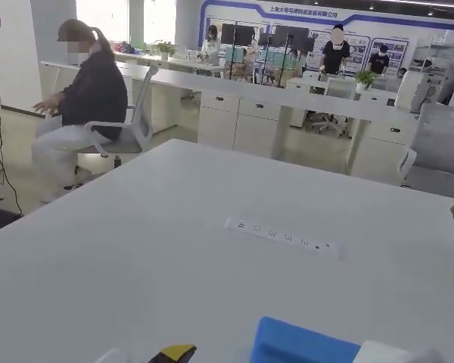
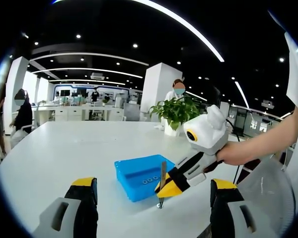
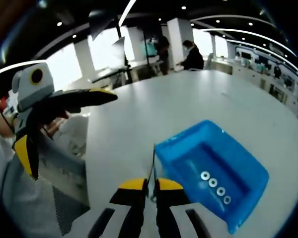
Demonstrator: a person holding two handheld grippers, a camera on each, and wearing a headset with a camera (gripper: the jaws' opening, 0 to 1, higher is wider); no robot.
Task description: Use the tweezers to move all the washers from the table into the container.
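Head view: you are looking across the white worktop (image 1: pixel 136 249). The blue container (image 1: pixel 303 344) sits at the bottom edge, nearest you. A flush socket strip (image 1: pixel 284 238) lies further out, well apart from it.
Right tongs: in the right gripper view your right tongs (image 3: pixel 151 184) are pinched almost together on the tweezers (image 3: pixel 153 161). The thin metal blade rises straight up between the yellow tips.
Tweezers: in the left gripper view they stand nearly upright, point down at the worktop, just beside the container's near corner. You cannot tell from here whether the point has hold of anything.
Left tongs: your left tongs (image 2: pixel 153 183) are spread wide and hold nothing. They face the container and the right tongs.
Hand: your bare hand (image 2: pixel 233 154) is wrapped around the right tongs' grip, at the right of the left gripper view.
Washers: four washers (image 3: pixel 216 187) lie in a row on the container's floor, close to one another.
Container: it is a shallow open tray with low walls, lying flat on the worktop to the right of the tweezers in the right gripper view.
Background: a potted plant (image 2: pixel 176 111) stands on the worktop beyond the container. A person (image 1: pixel 87 106) sits in an office chair (image 1: pixel 132 128) off to your left, away from the worktop.
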